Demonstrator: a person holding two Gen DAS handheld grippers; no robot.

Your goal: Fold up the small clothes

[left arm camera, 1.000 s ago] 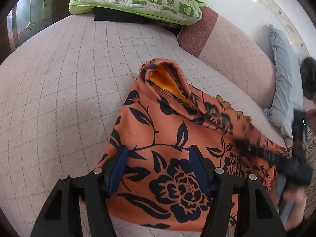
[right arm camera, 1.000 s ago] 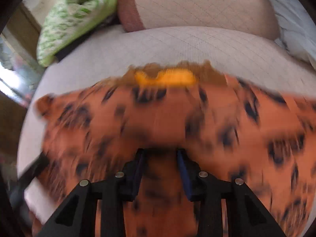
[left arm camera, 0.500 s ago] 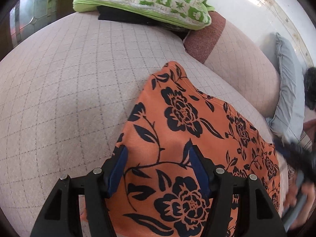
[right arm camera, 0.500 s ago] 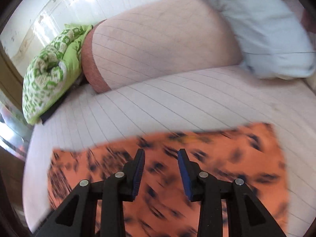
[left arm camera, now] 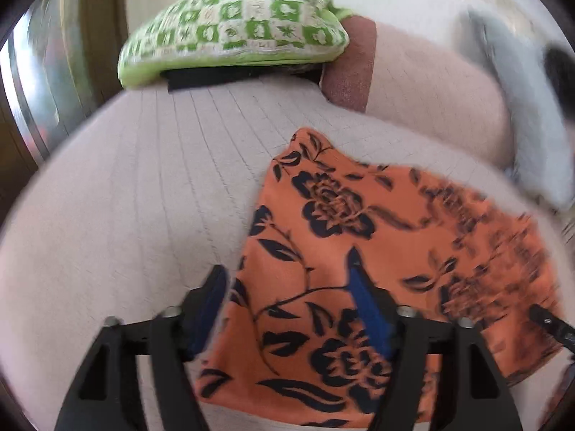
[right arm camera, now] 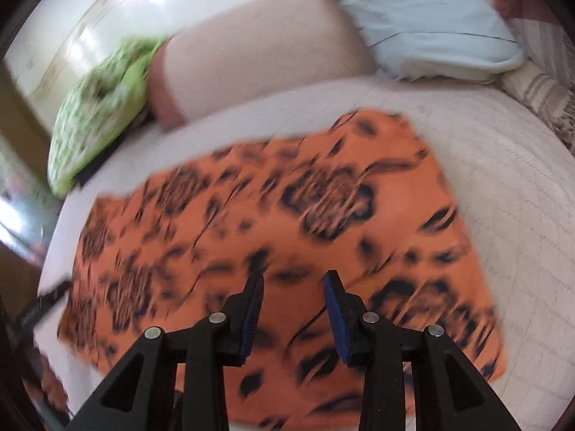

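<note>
An orange garment with a dark floral print (left arm camera: 345, 251) lies flat on the beige quilted sofa seat (left arm camera: 143, 194); it also fills the middle of the right wrist view (right arm camera: 280, 237). My left gripper (left arm camera: 287, 280) is open and empty, hovering over the garment's left edge. My right gripper (right arm camera: 293, 280) is open and empty, just above the garment's near part. A tip of the right gripper shows at the left wrist view's right edge (left arm camera: 550, 323). Both views are motion-blurred.
A green patterned cushion (left arm camera: 233, 25) lies on a dark item at the back of the sofa. A beige bolster (right arm camera: 258, 50) and a light blue pillow (right arm camera: 424, 18) lie along the backrest. A striped cloth (right arm camera: 546, 93) is at the right.
The right gripper let go of the garment after laying its far part flat, hiding the yellow lining. Both grippers have pulled back from the cloth.
</note>
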